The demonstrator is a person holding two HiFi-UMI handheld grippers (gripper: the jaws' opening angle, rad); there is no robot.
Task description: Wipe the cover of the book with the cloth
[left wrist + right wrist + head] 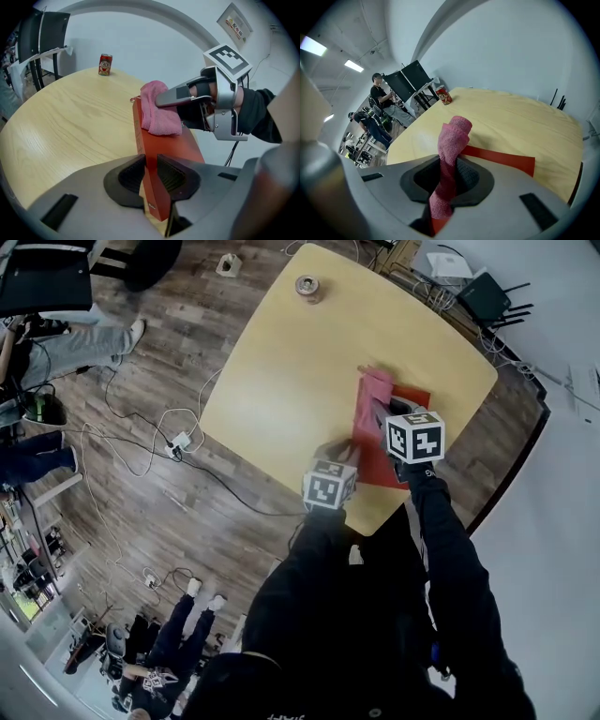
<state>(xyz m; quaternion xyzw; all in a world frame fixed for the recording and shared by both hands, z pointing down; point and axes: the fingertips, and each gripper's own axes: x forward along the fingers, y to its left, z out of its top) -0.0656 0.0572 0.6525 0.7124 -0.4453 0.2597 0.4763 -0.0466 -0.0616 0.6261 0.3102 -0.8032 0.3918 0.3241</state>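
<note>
A red book (413, 396) lies near the table's right edge. My left gripper (151, 161) is shut on the book (171, 143), its pads pressing both sides of the near spine edge. A pink cloth (158, 112) rests bunched on the cover's far part. My right gripper (449, 174) is shut on the pink cloth (452, 136), which stands up between the jaws with the book (506, 159) under it. In the head view the left gripper (330, 482) sits at the book's near-left side and the right gripper (413, 435) hovers over the cover, behind the cloth (375, 388).
The round-cornered yellow table (300, 371) carries a red drink can (307, 285) at its far edge, seen also as the can (105, 64) from the left gripper. Cables and a power strip (180, 441) lie on the wooden floor. People sit at left.
</note>
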